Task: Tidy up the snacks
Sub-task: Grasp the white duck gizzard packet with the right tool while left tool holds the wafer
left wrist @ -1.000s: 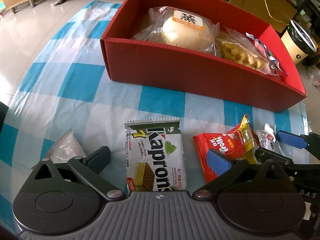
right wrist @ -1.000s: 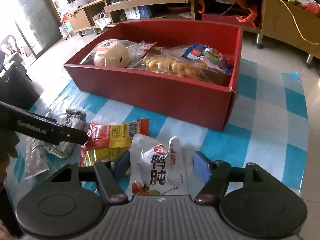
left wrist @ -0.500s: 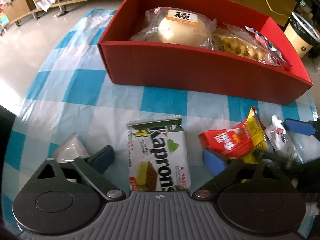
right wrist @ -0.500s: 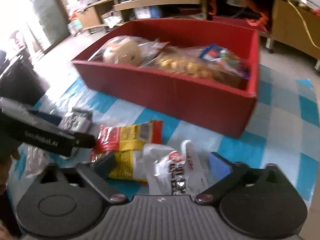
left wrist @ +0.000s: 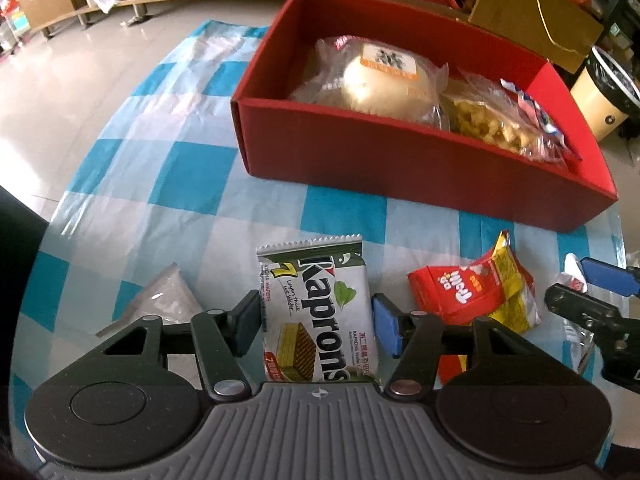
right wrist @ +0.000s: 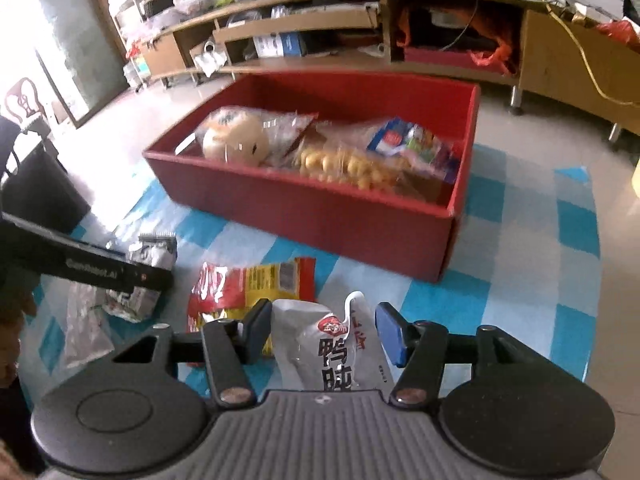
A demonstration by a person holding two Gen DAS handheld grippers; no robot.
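A green-and-white Kaprons wafer packet (left wrist: pixel 320 292) lies flat on the checked cloth. My left gripper (left wrist: pixel 318 326) is closing on it, and both pads touch its long sides. In the right wrist view a white pouch with red and black print (right wrist: pixel 320 344) stands between the closing jaws of my right gripper (right wrist: pixel 324 332), pinched and slightly crumpled. A red-and-yellow packet (left wrist: pixel 472 288) lies between the two grippers. The red box (left wrist: pixel 400 168) behind holds a wrapped bun (left wrist: pixel 384 76), a bag of yellow puffs (left wrist: pixel 488 128) and a colourful packet (right wrist: pixel 412 144).
A clear bag with grey contents (left wrist: pixel 160 304) lies left of my left gripper. The blue-and-white checked cloth (left wrist: pixel 160 160) ends close to the right of the box. A low wooden shelf unit (right wrist: pixel 320 20) and a round bin (left wrist: pixel 608 100) stand on the floor beyond.
The left jaws came in from wide apart onto the wafer packet's sides. The right jaws spread, then closed on the white pouch, which now looks crumpled. The right view lifted slightly.
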